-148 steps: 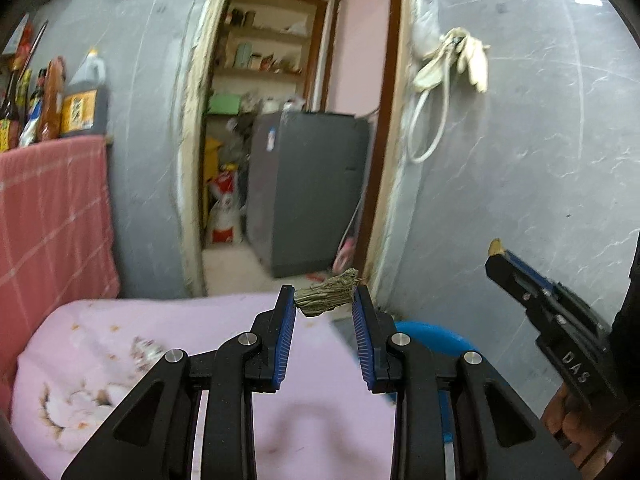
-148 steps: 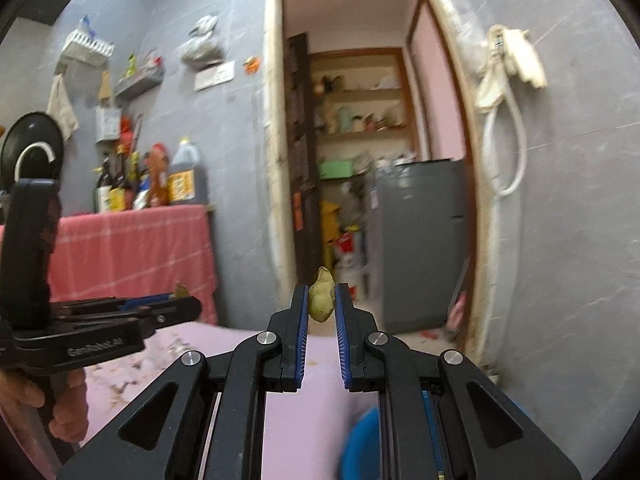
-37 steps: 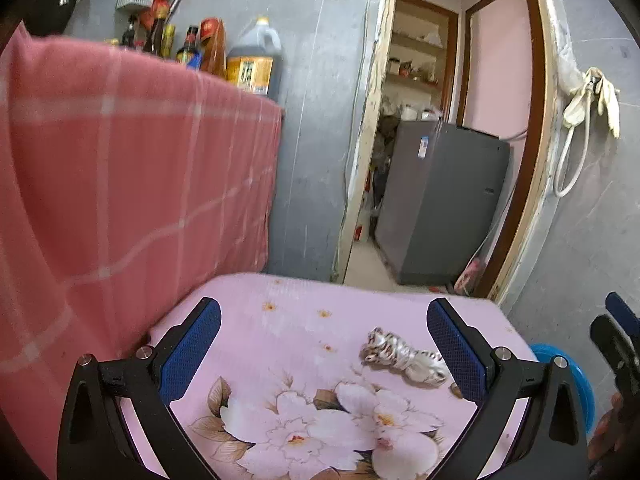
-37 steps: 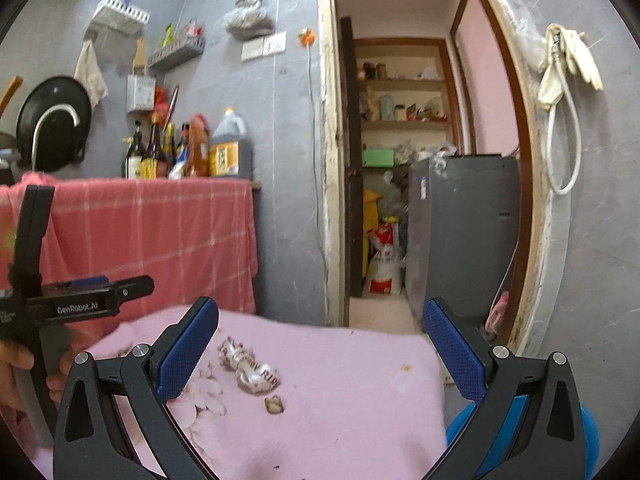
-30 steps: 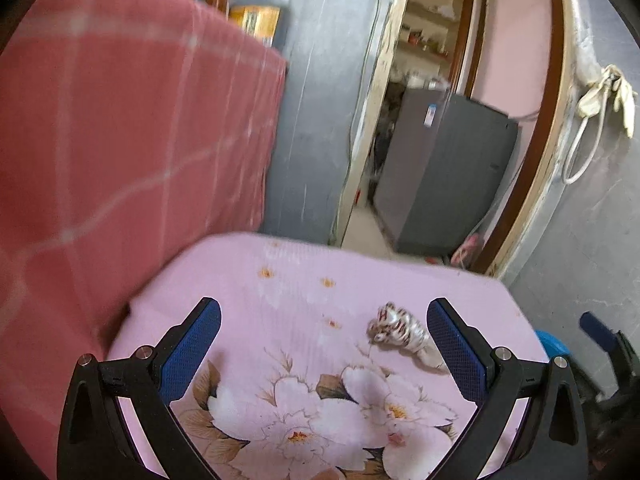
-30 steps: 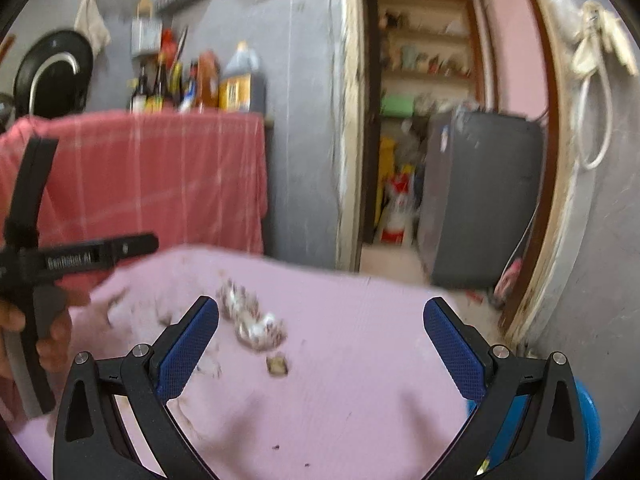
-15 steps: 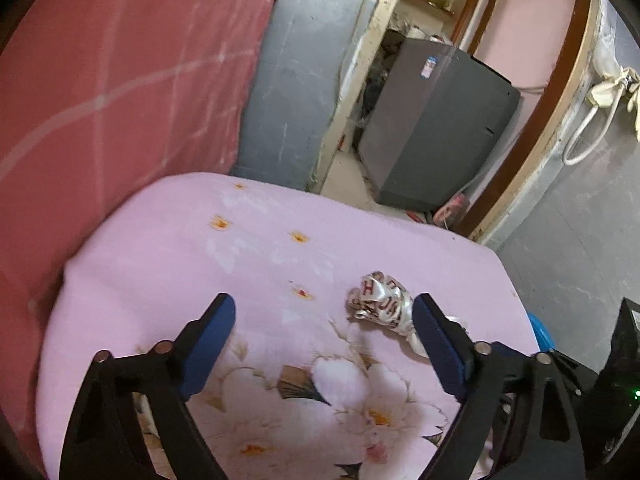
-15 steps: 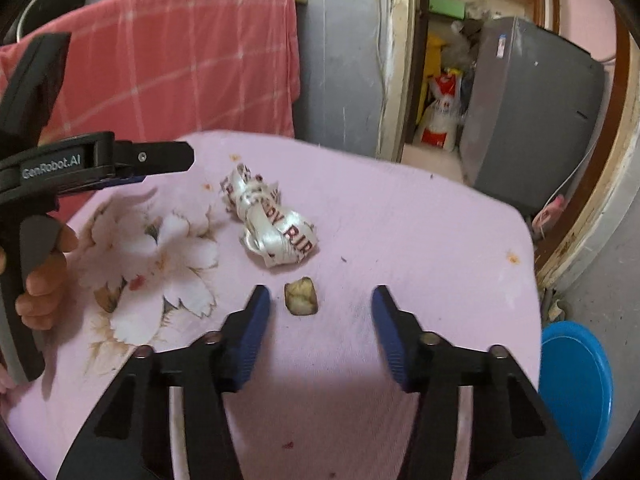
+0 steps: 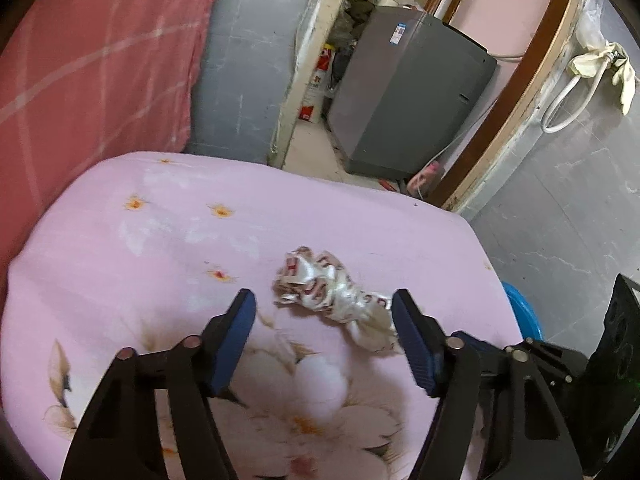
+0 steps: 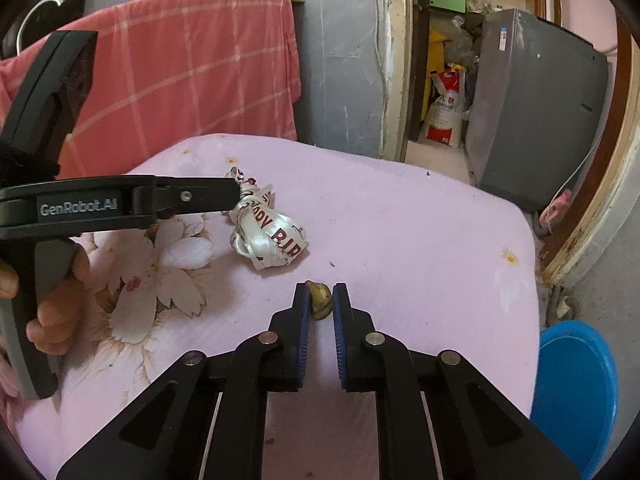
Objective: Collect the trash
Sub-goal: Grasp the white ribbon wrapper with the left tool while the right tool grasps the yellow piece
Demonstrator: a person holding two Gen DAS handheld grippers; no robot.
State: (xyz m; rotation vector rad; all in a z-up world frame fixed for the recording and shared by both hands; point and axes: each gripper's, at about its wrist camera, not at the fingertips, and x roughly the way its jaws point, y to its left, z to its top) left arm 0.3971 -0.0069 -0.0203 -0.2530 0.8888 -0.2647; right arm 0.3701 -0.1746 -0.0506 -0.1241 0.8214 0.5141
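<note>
Right gripper fingers are closed on a yellowish scrap, just beside the crumpled wrapper. Left gripper fingers are spread wide around that wrapper, holding nothing.

Both grippers are black plastic with silver screws and ribbed blue pads; the left gripper reads "GenRobot.AI", held by a bare-skinned hand.
</note>
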